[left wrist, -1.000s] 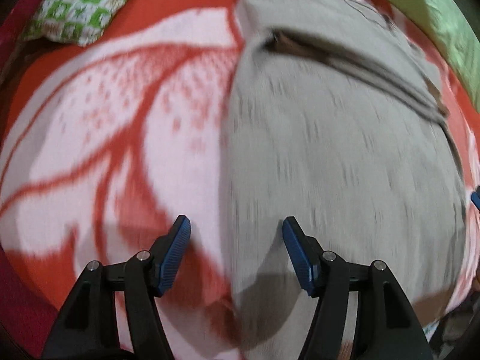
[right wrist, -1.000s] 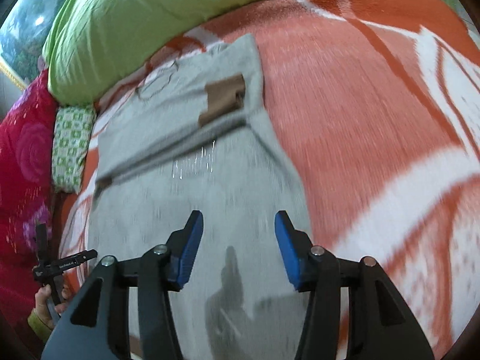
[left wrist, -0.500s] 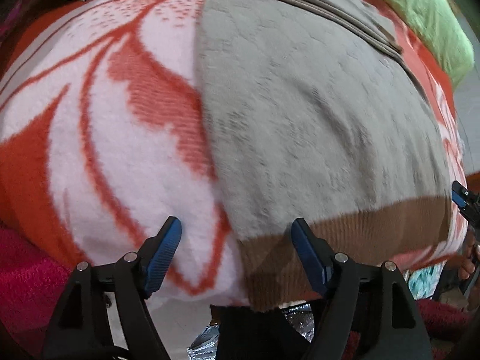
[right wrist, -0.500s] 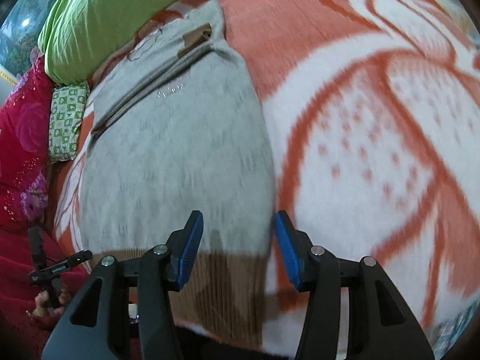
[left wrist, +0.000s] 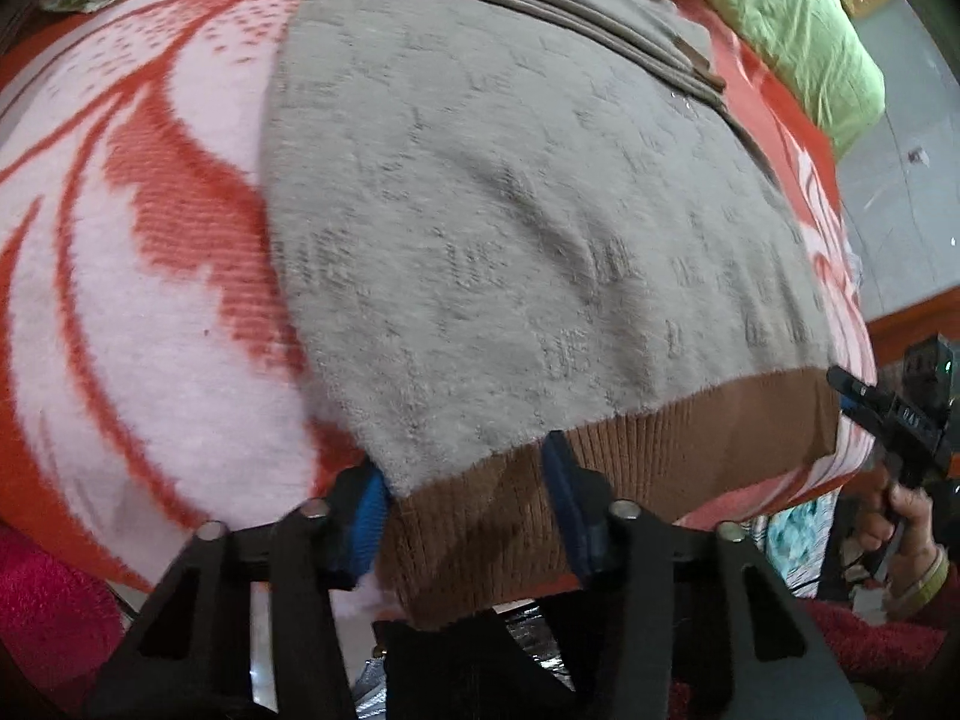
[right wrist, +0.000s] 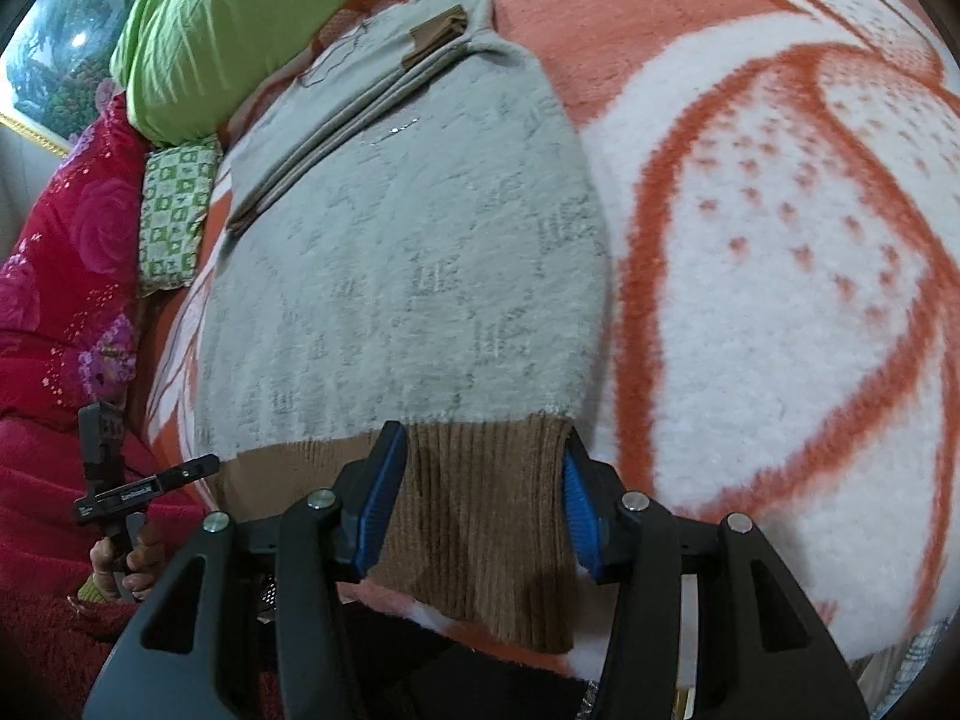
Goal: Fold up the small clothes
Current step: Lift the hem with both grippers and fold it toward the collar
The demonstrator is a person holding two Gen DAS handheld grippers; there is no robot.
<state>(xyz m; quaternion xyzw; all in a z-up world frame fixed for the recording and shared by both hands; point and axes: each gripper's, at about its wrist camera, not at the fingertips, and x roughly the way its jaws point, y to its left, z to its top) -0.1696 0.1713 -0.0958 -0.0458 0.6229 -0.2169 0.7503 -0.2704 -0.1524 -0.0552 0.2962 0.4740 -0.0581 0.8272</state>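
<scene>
A grey knitted sweater (left wrist: 510,228) with a brown ribbed hem (left wrist: 660,450) lies flat on an orange and white blanket (left wrist: 120,276); its sleeves are folded across the far end. It also shows in the right wrist view (right wrist: 408,276). My left gripper (left wrist: 468,510) is open, its blue pads straddling the hem's left corner at the bed's near edge. My right gripper (right wrist: 480,504) is open, its pads either side of the hem's right corner (right wrist: 480,510). Neither is closed on the cloth.
A green duvet (right wrist: 240,18) lies beyond the sweater. A green and white patterned cushion (right wrist: 174,216) and a red floral quilt (right wrist: 54,252) sit at the bed's left. Each gripper shows in the other's view, the right one (left wrist: 900,420) and the left one (right wrist: 120,492).
Both grippers have drawn back along the sweater from its middle to its brown hem at the near bed edge, and now straddle the hem corners. Both stay open.
</scene>
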